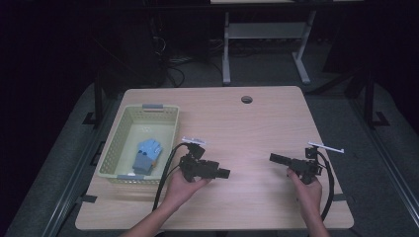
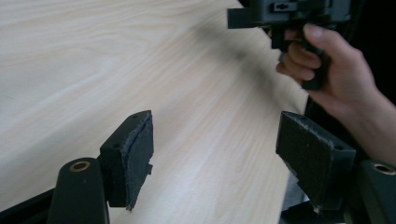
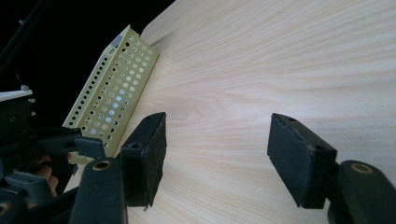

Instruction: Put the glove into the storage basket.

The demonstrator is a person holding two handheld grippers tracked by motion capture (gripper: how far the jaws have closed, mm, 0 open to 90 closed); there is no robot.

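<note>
Grippers: left gripper (image 1: 225,173) and right gripper (image 1: 273,158) are hovering empty, jaws apart.
Risk: colliding mid-table, or the left cable snagging the basket (image 1: 114,143) near the table's left edge.

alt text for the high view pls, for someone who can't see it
A person's two hands each hold a black two-jaw gripper, left gripper and right gripper, jaws pointing at each other over a light wooden table, neither holding anything. At the table's left stands a pale yellow perforated plastic basket with a blue and grey object inside.
</note>
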